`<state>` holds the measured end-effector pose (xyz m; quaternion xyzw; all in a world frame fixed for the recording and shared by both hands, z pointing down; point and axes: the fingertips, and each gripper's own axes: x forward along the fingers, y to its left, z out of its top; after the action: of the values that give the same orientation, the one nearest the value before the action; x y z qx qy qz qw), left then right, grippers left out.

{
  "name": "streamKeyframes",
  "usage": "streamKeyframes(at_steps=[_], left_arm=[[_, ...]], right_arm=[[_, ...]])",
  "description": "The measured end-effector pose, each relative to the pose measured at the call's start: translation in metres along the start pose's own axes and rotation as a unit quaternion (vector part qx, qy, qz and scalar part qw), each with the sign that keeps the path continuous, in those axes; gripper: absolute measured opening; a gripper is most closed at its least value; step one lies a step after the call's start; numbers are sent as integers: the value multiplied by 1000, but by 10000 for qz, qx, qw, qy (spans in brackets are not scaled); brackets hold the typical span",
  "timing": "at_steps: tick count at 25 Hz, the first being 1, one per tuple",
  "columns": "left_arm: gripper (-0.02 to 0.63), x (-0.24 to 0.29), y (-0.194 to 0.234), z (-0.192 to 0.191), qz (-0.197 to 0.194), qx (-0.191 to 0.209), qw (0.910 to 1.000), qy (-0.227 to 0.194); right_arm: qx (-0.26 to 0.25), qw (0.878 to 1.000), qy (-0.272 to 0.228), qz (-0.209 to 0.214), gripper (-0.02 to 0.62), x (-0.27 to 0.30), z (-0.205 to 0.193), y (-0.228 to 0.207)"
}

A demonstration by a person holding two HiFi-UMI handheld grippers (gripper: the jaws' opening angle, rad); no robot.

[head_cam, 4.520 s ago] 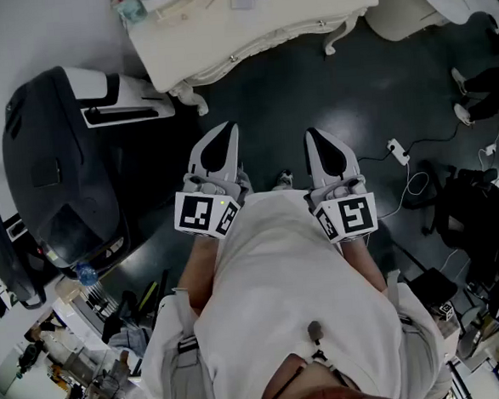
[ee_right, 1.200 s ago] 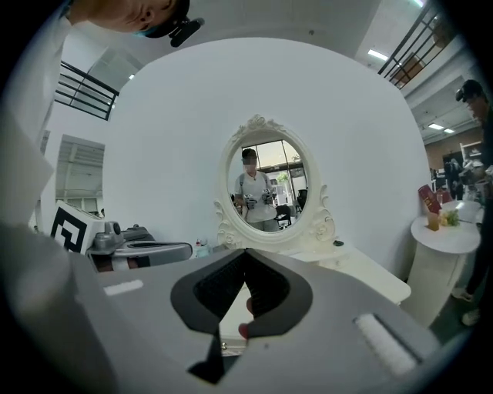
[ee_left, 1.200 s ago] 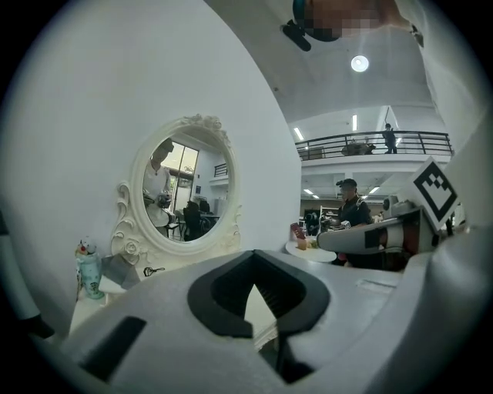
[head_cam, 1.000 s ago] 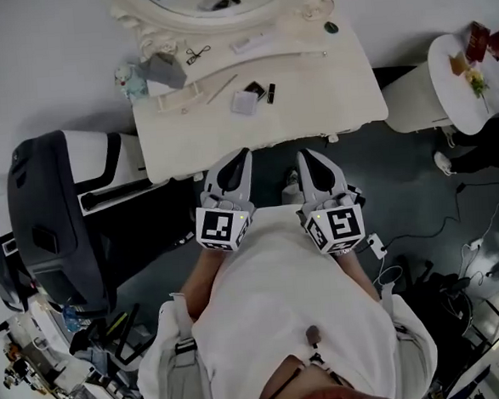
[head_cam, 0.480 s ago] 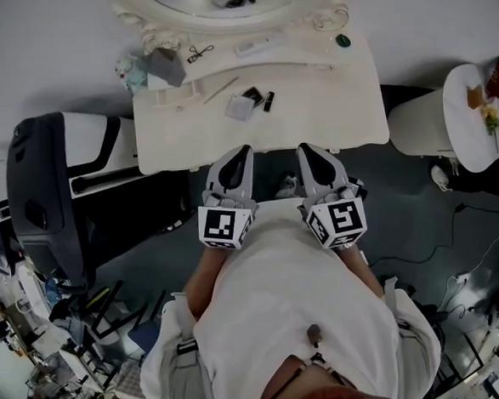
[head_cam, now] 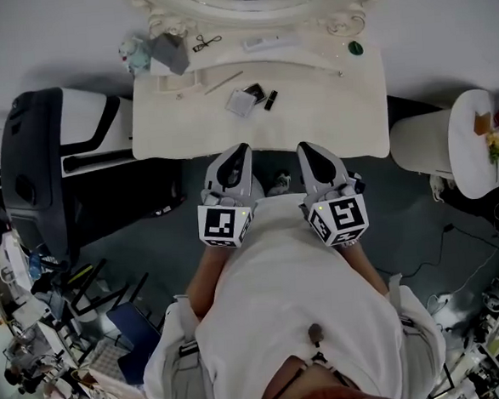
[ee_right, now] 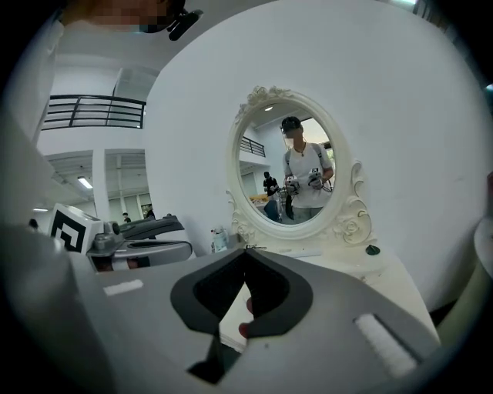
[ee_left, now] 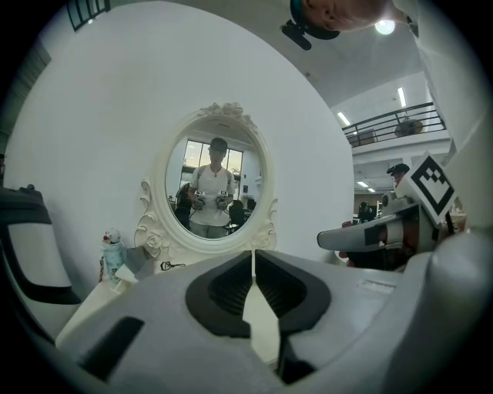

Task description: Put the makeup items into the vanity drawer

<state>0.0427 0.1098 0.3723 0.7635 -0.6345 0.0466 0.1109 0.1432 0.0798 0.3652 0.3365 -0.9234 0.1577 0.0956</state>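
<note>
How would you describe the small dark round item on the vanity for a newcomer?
Find the cream vanity with the oval mirror. At its back right corner, beside the mirror's frame, lies the round item. It alone is dark green and round; the other items lie further left.

A black seat (head_cam: 29, 159), perhaps a massage chair, stands far from a round table (head_cam: 463, 149).

vanity (head_cam: 328, 104): cream-white | left gripper (head_cam: 241, 149), right gripper (head_cam: 304, 147): grey, black-white square markers | floor (head_cam: 150, 235): dark grey | shirt (head_cam: 282, 303): white
</note>
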Motion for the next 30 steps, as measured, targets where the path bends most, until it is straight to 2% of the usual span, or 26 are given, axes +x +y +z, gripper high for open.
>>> streamKeyframes(at_steps=[6, 9, 12, 15, 18, 22, 25, 30], left_arm=[[69, 8, 27, -12, 84, -93, 9997, 187], [105, 25, 39, -30, -155, -135, 9986, 483], [161, 54, 45, -35, -542, -10, 9957, 756], [190, 85, 52, -31, -773, 122, 9939, 779], [204, 106, 64, -35, -832, 87, 9928, 859], [224, 122, 87, -62, -772, -95, 9902, 1160], [262, 131, 104, -94, -742, -314, 9856, 1484], [342, 149, 122, -133, -698, 71, 9807, 1823]], right_arm=[[-19, 9997, 247, 45, 6, 28, -8, 3], [-124, 9993, 332, -109, 6, 40, -5, -1], [-144, 9987, 335, -346, 6, 50, 7, -13], [-120, 9971, 388, -642, 6, 58, 13, -30], [-53, 9953, 443, -861, 6, 66, 13, -40], [-26, 9937, 482, -1010, 6, 82, 13, -41], [-12, 9921, 524, -1141, 6, 90, 10, -40], [100, 9899, 641, -1262, 6, 98, 1, -39]])
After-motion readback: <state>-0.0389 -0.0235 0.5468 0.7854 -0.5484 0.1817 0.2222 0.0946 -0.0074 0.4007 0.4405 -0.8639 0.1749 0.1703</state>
